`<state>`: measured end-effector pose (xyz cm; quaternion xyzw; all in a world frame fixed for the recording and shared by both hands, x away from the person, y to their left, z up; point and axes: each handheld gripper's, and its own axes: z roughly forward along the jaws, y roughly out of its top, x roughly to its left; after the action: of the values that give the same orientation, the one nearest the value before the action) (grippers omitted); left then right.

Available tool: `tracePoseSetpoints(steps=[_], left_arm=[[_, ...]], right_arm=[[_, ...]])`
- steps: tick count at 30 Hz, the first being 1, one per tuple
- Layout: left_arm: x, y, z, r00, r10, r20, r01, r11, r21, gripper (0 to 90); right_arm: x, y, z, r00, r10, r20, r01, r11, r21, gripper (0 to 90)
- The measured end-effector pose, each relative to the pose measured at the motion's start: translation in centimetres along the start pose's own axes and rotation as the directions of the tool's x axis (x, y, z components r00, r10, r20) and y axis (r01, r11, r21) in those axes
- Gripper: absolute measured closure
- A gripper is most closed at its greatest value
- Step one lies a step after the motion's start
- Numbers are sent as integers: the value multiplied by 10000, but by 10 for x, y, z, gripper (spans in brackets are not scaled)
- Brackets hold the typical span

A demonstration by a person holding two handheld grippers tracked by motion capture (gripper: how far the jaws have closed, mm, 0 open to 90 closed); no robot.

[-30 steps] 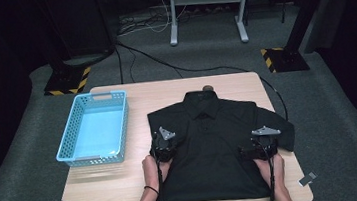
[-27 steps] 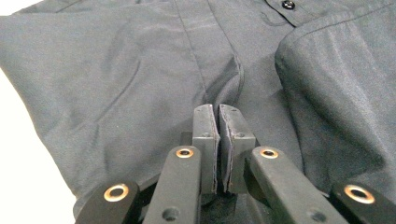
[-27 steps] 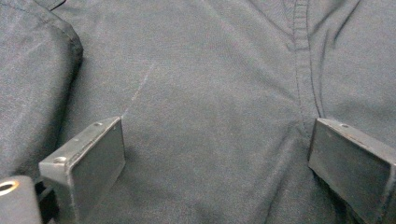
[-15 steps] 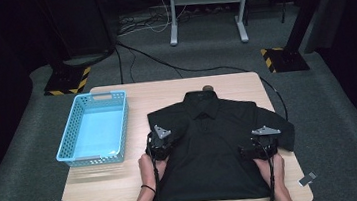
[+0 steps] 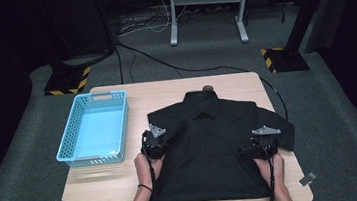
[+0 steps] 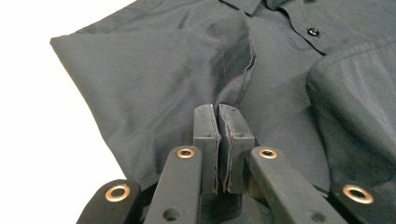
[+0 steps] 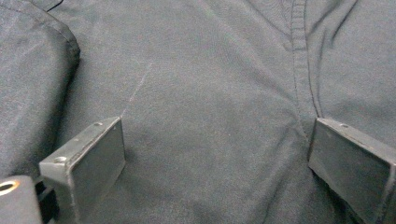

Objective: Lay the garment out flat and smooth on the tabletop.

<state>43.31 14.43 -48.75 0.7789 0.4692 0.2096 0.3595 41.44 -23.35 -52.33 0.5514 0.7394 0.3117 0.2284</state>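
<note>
A black short-sleeved button shirt (image 5: 211,147) lies flat, collar away from me, on the wooden table (image 5: 106,198). My left gripper (image 5: 156,139) is at the shirt's left side by the sleeve. In the left gripper view its pads (image 6: 205,126) are pressed together on a fold of the dark cloth (image 6: 154,79) where a seam runs in. My right gripper (image 5: 261,144) rests at the shirt's right side near the other sleeve. In the right gripper view that gripper (image 7: 215,154) stands wide open, with flat fabric (image 7: 210,70) under it and nothing pinched.
An empty blue plastic basket (image 5: 92,159) stands on the table's left part, close to my left hand. Bare wood runs along the front edge. A black cable (image 5: 279,101) curves past the table's right edge. Stands and cables crowd the dark floor behind.
My left gripper has shifted a little to the left, still shut on the cloth. The right gripper has kept still.
</note>
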Motion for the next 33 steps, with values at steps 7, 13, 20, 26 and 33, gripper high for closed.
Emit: tracePoseSetpoints(steps=[7, 13, 20, 26, 33], left_arm=[[10, 2, -7, 9997, -96, -226, 93, 9998, -164, 861], [16, 0, -10, 9989, -245, -397, 235, 9994, -249, 862], [22, -2, -12, 9979, -334, -547, 318, 9991, -292, 863], [27, -4, -14, 9966, -472, -674, 450, 9984, -334, 863], [34, -7, -17, 9946, -675, -789, 643, 9970, -429, 863]], right_arm=[[-1, 0, 0, 10000, 14, 20, -14, 10000, 8, 32], [-3, 0, 0, 10000, 33, 38, -33, 10000, 4, 33], [-7, -1, -2, 9999, 60, 86, -60, 10000, 0, 34], [-9, -2, -2, 9999, 77, 109, -78, 10000, 6, 35], [-10, -2, -3, 9999, 101, 112, -101, 9999, -5, 35]])
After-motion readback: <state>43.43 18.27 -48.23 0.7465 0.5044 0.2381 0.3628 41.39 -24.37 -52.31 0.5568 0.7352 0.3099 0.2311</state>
